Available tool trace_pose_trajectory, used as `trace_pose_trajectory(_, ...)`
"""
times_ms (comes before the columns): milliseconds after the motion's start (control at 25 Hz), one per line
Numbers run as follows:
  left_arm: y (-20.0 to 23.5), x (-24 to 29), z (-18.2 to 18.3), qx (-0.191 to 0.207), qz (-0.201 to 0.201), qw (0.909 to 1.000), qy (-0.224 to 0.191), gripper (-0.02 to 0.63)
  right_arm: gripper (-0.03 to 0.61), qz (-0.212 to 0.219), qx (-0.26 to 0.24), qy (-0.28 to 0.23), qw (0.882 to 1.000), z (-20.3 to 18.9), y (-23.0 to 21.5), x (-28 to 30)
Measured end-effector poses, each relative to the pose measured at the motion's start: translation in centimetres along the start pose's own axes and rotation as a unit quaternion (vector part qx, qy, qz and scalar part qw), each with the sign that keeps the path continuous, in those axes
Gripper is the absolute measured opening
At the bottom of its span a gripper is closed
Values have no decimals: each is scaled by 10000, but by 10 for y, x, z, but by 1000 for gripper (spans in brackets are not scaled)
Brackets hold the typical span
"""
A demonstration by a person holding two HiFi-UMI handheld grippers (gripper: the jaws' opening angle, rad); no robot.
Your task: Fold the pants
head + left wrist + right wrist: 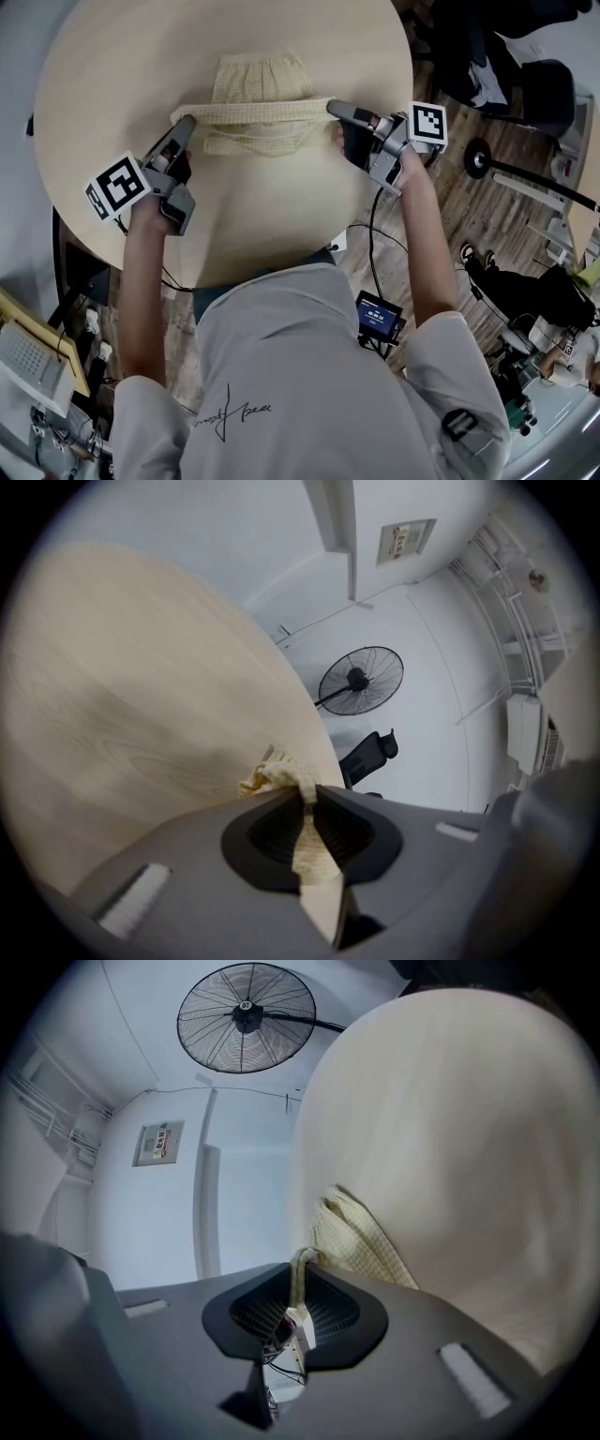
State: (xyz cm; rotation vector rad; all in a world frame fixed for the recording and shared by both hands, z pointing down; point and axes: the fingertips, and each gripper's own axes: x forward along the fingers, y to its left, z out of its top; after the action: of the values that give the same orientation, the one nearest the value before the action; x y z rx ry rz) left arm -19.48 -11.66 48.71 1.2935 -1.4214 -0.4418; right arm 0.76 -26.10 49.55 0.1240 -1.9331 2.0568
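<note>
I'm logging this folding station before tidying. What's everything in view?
pale yellow checked fabric pants: one, yellow, on the table's far half, one edge stretched between both claws.
round light wooden table: one, beige, in front of the person.
black pedestal fan: one, black, on the floor by the white wall.
black office chair: one, black, beyond the table's edge.
small blue-screened device: one, black, at the person's right side.
left claw: one, grey, shut on the pants.
right claw: one, grey, shut on the pants.
person's white shirt: one, white, nearest the camera.
</note>
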Motion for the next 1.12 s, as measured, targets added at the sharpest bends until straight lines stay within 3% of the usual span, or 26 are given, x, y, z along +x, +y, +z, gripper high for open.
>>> trace_pose_trajectory(200, 6, 6, 6, -268, 88, 9996, -76, 87, 40, 231, 415, -99, 9988, 9, -7, 6)
trace_pose_trajectory(280, 6, 13, 12, -393, -71, 9991, -122, 87, 40, 412, 712, -187, 9964, 13, -8, 9)
trace_pose_trajectory(440, 11, 24, 23, -720, -145, 9972, -171, 87, 40, 687, 1279, -418, 9885, 25, -14, 15)
trace_pose_trajectory(800, 22, 41, 38, -1374, -327, 9893, -359, 87, 40, 1285, 2017, -1020, 9656, 42, -16, 20)
trace_pose_trajectory(920, 22, 56, 46, -1851, -514, 9802, -480, 89, 41, 1499, 2228, -1270, 9549, 56, -18, 21)
trace_pose_trajectory(1120, 18, 72, 70, -2724, -1182, 9481, -1138, 93, 66, 1986, 2619, -1883, 9255, 80, -20, 18)
